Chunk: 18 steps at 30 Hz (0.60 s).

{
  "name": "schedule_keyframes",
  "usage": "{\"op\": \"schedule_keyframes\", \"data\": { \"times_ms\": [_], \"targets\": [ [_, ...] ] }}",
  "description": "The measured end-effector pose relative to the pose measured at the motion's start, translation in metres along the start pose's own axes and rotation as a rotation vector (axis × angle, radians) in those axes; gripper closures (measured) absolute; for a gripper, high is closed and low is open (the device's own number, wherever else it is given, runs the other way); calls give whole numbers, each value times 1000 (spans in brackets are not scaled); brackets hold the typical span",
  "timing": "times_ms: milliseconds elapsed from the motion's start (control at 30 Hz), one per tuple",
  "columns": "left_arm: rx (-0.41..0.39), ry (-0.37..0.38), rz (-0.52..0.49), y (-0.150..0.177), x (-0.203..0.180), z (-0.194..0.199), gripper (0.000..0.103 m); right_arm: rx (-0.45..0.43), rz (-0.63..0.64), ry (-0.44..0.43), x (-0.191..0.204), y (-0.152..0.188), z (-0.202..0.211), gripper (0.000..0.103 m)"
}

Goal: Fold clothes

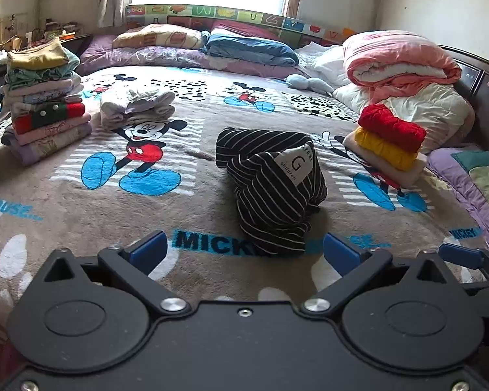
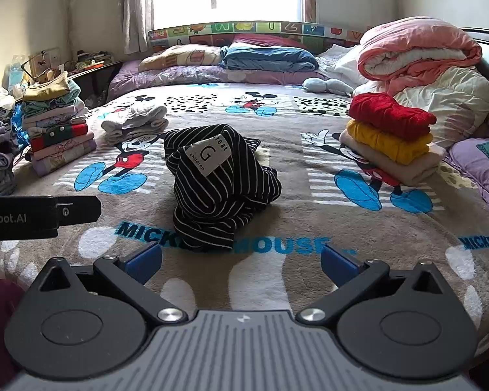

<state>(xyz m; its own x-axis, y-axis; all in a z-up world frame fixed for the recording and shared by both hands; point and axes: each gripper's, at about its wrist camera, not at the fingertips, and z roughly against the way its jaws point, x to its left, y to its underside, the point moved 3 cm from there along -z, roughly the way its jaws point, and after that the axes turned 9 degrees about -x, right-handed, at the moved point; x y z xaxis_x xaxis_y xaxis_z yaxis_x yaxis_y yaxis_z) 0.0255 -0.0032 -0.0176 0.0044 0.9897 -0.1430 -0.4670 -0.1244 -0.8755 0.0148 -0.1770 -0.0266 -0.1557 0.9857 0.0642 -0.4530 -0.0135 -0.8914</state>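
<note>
Two open claws, crumpled striped garment [image 1: 270, 182], bed [image 1: 81, 215]

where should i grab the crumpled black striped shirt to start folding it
Take the striped shirt by its loose near edge, the flap lying low on the blanket just ahead of the open right gripper. Come in low from the near side. The top is a bunched, rounded mound offering no clear edge, and the white label sits there.

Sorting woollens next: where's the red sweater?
The red sweater tops a small stack on the bed's right side, on a yellow sweater, beside the pink quilt.
</note>
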Motion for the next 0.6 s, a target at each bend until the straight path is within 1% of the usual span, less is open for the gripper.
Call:
{"op": "schedule_keyframes", "data": {
  "times_ms": [67, 133, 200, 600],
  "targets": [
    [5, -2, -9, -2, 0, -2, 0, -1, 3, 2, 0, 0, 1, 0],
    [-16, -4, -22, 0, -3, -1, 0, -3, 5, 5, 1, -1, 2, 0],
    [-29, -1, -13, 0, -2, 3, 0, -4, 8, 7, 1, -1, 3, 0],
    [-21, -2, -28, -1, -4, 4, 0, -8, 19, 20, 3, -3, 9, 0]
  ]
}}
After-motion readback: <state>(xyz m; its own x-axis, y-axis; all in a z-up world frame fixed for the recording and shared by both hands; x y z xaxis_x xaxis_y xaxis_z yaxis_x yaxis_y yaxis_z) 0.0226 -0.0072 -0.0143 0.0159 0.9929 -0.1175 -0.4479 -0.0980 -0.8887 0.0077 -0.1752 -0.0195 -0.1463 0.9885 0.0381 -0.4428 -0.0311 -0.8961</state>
